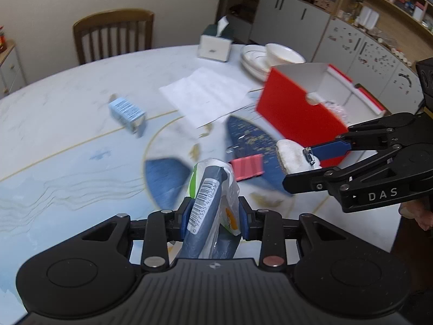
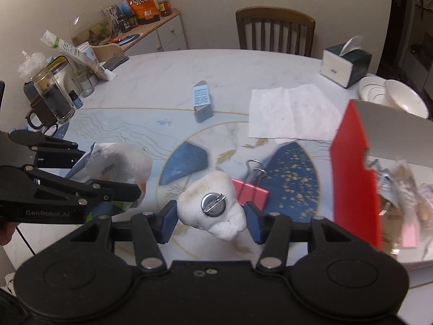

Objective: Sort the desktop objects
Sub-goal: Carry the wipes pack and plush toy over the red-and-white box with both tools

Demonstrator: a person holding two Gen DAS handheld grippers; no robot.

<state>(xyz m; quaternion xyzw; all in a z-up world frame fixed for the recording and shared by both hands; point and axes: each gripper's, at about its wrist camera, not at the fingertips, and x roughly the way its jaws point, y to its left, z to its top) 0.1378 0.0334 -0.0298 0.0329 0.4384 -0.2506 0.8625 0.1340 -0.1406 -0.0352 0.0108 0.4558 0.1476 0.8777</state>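
**Desktop objects held above the round table, red box open at the side**

Desktop objects lie on a round marble table with blue and gold patterns. A large red cardboard box with white inside stands open near the right edge, with some small things already in it. A white paper sheet lies flat behind it, near a small light-blue carton. A pink binder clip rests on the dark blue pattern.

The left gripper pinches a plastic-wrapped dark blue item with a barcode label between its blue pads, lifted over the table. The right gripper holds a white fluffy plush badge with a round metal pin back; its blue fingers press against the plush from both sides, above the table and just beside the red box.
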